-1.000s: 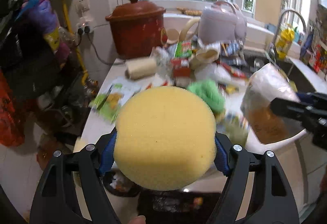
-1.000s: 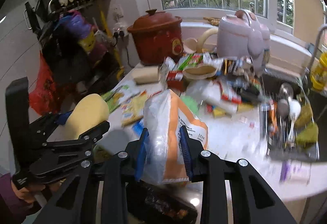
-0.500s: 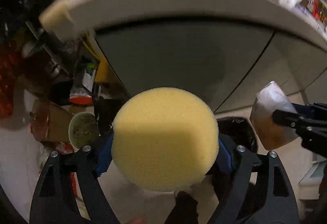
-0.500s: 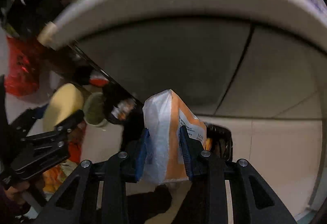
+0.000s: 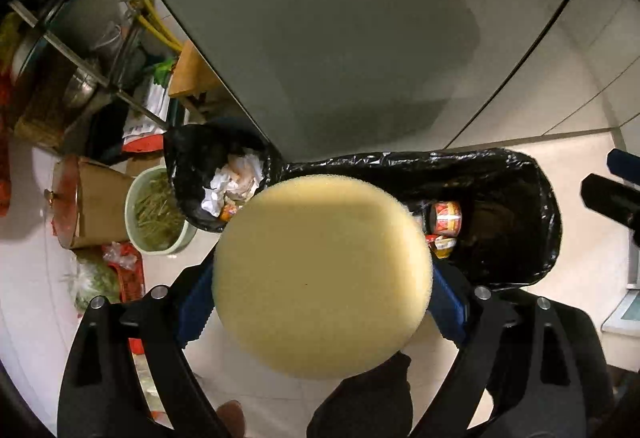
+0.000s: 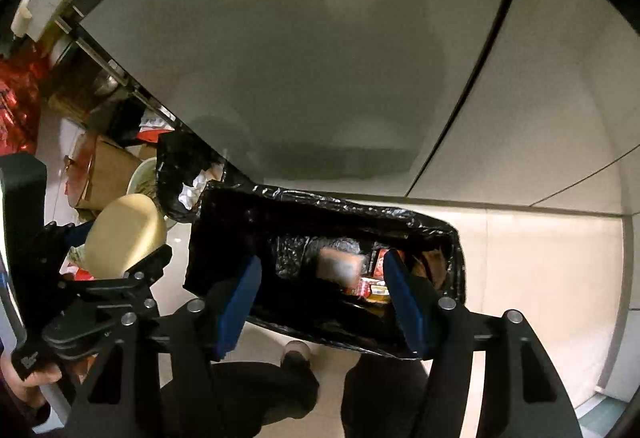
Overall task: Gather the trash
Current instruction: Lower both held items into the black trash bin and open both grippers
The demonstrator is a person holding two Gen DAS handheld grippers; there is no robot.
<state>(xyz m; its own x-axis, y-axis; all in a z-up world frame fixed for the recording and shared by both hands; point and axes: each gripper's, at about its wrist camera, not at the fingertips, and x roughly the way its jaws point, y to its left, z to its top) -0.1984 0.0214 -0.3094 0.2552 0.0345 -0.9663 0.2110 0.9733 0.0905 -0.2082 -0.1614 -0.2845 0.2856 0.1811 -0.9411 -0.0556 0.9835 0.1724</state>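
While parting its jaws, clasps a round yellow sponge (image 5: 320,278) by the edges in the left hand-held gripper (image 5: 322,302), both blue pads touching it. Hangs flat face to the lens, over the near left end of the black-lined bin (image 5: 520,166) rather than squarely above the mouth. Probably calls for a short shift rightward before release, or risks the floor. Shows the right hand-held gripper (image 6: 320,290) opening too, nothing between its pads, poised straight over the bin's middle, so the nearer of the two. Catches a blurred orange-and-white packet (image 6: 340,266) down inside among wrappers. Lays the bin's long axis left to right in both views. Farther left: a smaller black bag (image 5: 188,166) of crumpled paper touching the bin's corner, then a green bowl (image 5: 132,198). Behind all, a grey cabinet door (image 5: 320,38); nothing between sponge and bin.
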